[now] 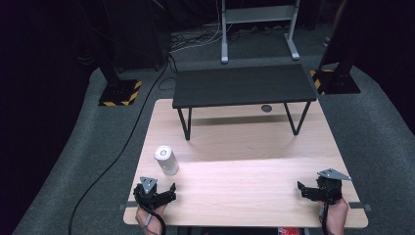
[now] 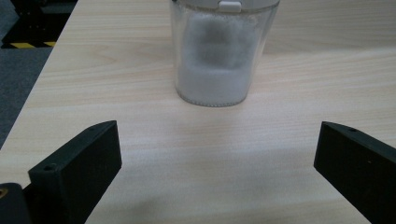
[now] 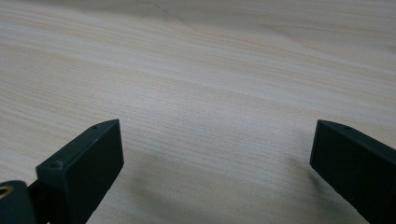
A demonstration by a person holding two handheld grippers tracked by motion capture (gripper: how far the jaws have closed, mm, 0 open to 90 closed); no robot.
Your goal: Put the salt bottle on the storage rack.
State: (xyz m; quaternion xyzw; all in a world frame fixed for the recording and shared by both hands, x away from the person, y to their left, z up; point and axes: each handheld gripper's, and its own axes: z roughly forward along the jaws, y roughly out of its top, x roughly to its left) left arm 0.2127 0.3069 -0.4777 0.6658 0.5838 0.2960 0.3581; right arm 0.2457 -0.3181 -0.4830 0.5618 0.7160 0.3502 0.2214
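My left gripper [image 1: 165,191] is spread wide w/ nothing in it, so a rushed approach could topple the clear, white-capped plastic jar of white powder [image 2: 217,56].

Clear jar [image 2: 215,60], white powder; pale wood table [image 1: 254,181].

In the left gripper view, the top edge cuts off the lid of the clear jar [image 2: 215,56], and its white contents look blurred. In the high view, the jar [image 1: 166,160] is too small to read, and the bottom edge crops a red object [image 1: 290,231] below the wooden table [image 1: 244,196].
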